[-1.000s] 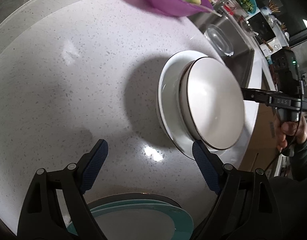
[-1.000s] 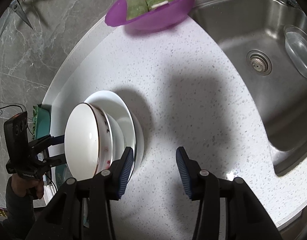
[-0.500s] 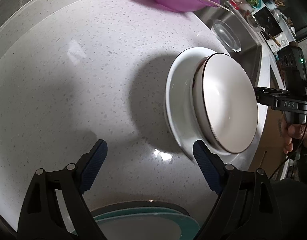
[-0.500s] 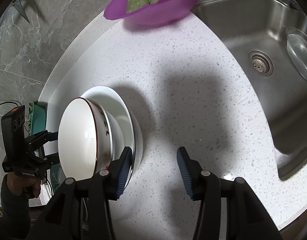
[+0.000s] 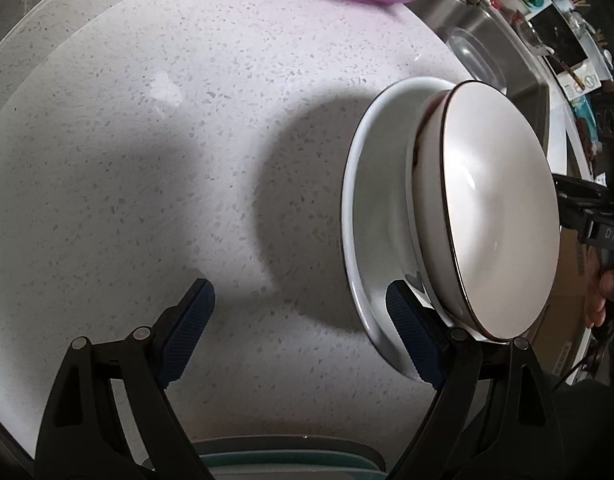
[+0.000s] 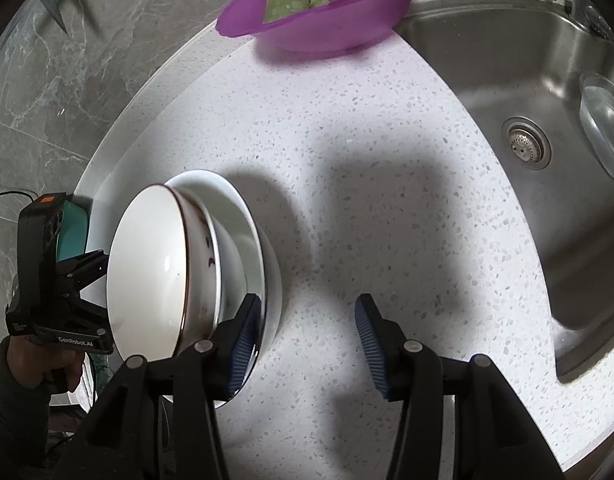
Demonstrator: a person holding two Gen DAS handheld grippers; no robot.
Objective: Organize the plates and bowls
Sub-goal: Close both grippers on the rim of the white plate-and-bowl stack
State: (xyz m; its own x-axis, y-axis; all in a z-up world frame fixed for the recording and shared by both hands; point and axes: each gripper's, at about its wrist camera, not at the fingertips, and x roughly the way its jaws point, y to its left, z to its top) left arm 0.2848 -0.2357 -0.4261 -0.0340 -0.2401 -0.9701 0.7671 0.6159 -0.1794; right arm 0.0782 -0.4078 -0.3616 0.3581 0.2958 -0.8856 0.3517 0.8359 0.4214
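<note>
Resting beside right gripper [image 6: 309,338], stacked bowls [image 6: 179,264]

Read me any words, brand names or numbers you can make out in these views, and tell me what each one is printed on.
"DAS": on the body of the right gripper in the left wrist view; cut off by the frame edge.
"GenRobot.AI": on the body of the left gripper in the right wrist view.
A small label above it on the same body: too small to read.

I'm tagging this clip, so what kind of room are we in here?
Most likely a home kitchen: a speckled white countertop runs beside a stainless steel sink with a drain, and a purple bowl of green vegetable pieces sits at the back, near stacked white dishes.
</note>
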